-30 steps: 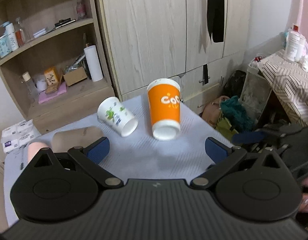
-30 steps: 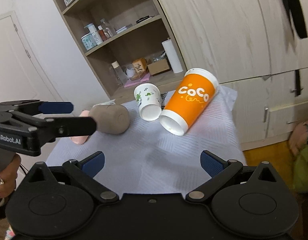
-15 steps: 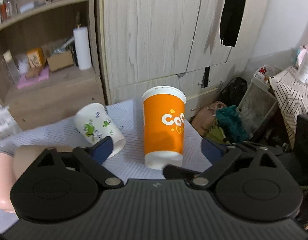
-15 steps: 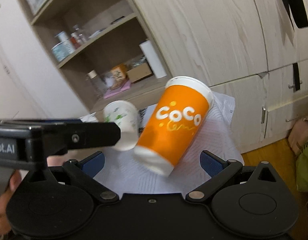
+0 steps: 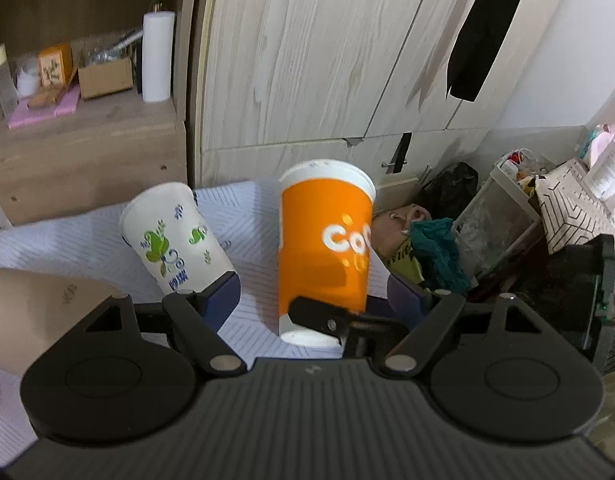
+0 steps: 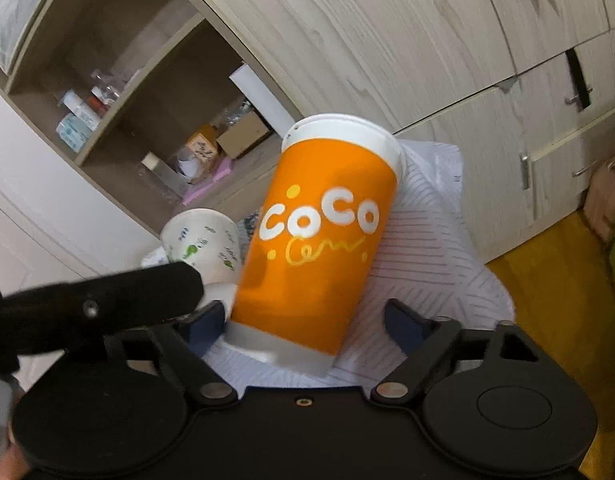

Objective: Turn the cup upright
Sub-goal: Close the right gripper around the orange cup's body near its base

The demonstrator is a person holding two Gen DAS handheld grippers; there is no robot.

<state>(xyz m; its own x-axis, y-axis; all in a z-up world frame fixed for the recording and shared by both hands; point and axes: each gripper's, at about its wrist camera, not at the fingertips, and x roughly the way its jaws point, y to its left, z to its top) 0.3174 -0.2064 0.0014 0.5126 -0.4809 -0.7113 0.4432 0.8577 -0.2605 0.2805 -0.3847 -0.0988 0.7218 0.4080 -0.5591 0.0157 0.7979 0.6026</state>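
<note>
An orange "CoCo" paper cup (image 5: 323,248) lies on its side on the striped cloth (image 5: 251,216), mouth end toward me; it also shows in the right wrist view (image 6: 319,240). My left gripper (image 5: 315,300) is open, its blue pads either side of the cup's near end. My right gripper (image 6: 307,324) is open around the same end, pads apart from the cup's sides. A finger of the right gripper (image 5: 319,316) crosses the cup's rim in the left wrist view. The left gripper's arm (image 6: 95,304) shows at the left of the right wrist view.
A white cup with green prints (image 5: 175,236) lies on its side left of the orange cup. A brown cup (image 5: 39,312) lies at the far left. A wooden shelf unit (image 5: 87,136) and wardrobe (image 5: 327,60) stand behind. Bags and clutter (image 5: 439,248) sit beyond the table's right edge.
Both grippers have moved in toward the orange cup, which now sits between the open fingers of each. The cup looks larger and closer in both views.
</note>
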